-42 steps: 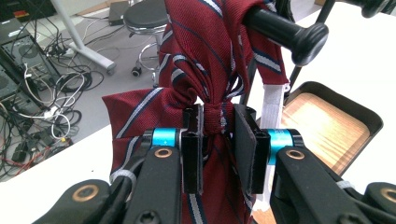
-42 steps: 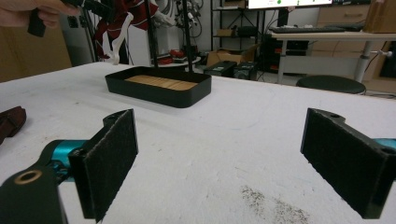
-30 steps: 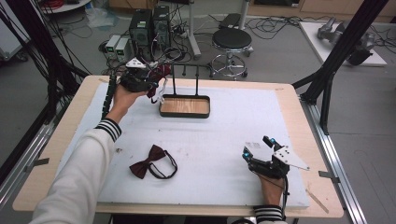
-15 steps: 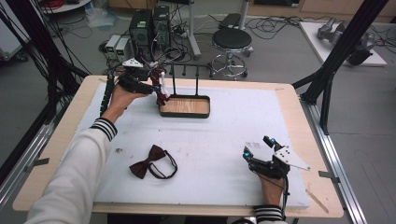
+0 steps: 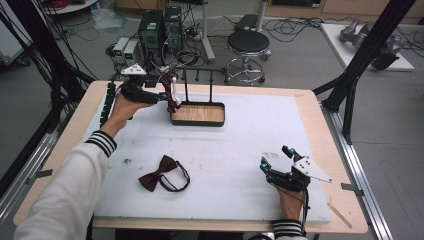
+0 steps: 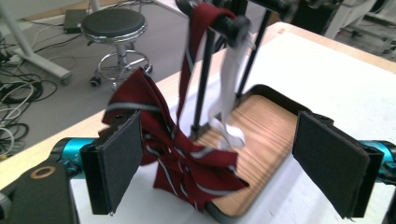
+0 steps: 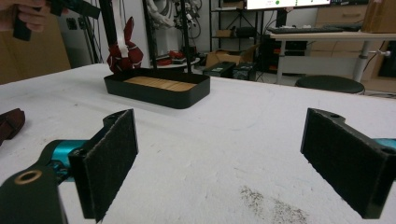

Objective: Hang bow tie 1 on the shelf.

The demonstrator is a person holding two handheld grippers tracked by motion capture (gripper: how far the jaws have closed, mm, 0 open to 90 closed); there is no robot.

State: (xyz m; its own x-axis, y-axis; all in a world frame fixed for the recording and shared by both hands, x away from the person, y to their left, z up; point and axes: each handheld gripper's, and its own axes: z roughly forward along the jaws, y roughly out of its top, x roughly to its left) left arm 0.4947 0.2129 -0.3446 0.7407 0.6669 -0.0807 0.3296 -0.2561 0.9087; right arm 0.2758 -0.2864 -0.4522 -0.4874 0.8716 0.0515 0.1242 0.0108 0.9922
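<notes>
Left hand-held gripper (image 6: 219, 172) jaws just opened wide, gripping nothing; striped maroon fabric bow tie (image 6: 187, 158) draped over black metal rack (image 6: 233, 25), far left.

- The right gripper (image 7: 224, 158) holds its two black padded fingers (image 7: 109, 158) wide apart, nothing between them, low over the white desk (image 7: 243, 126).
- A shallow black rectangular tray with a wooden floor (image 7: 159, 91) sits farther off on the desk, thin black posts rising from it.
- A dark red striped bow tie with a white strap (image 7: 123, 53) hangs at the tray's left end.
- A dark red cloth piece (image 7: 10, 122) lies at the left edge.
- A hand (image 7: 30, 14) shows at top left, holding a black object.
- A dark speckled smudge (image 7: 273, 205) marks the desk near the fingers.
- A round black stool (image 7: 329, 84) stands beyond the desk.
</notes>
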